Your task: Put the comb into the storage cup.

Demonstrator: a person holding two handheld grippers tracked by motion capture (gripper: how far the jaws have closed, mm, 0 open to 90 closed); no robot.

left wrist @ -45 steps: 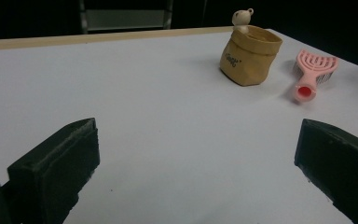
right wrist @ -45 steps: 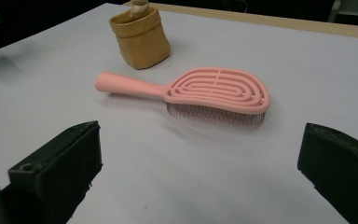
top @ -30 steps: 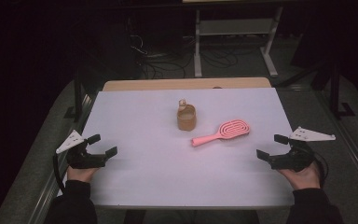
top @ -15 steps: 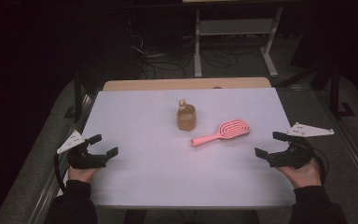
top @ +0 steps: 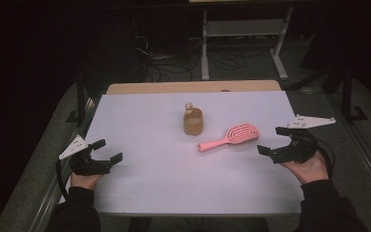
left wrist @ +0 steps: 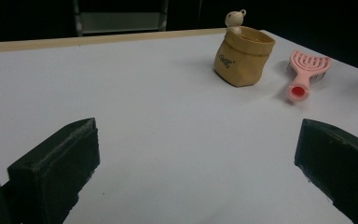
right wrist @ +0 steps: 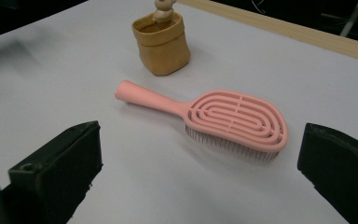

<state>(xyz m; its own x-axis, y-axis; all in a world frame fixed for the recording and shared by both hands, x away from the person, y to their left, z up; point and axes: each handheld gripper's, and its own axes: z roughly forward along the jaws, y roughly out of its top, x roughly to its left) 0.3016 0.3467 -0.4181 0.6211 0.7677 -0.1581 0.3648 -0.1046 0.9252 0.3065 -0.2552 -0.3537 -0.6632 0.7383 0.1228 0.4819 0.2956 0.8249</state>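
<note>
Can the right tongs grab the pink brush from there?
Probably yes: the right tongs are open, pointing at the pink brush, with bare white table between them.

Glossy pink plastic hairbrush [right wrist: 223, 116], matt paper-like tan pouch [right wrist: 162, 44], smooth matt white tabletop [top: 149, 179]

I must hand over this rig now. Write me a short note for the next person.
Left gripper: open, holds nothing, low at the table's left edge.
Right gripper: open, holds nothing, beside the brush head.
Pink brush: flat, bristles down, handle toward the pouch.
Tan pouch: upright at mid table, a small figure at its rim.
Done: nothing gripped.
Left: probably grasp the brush.
</note>
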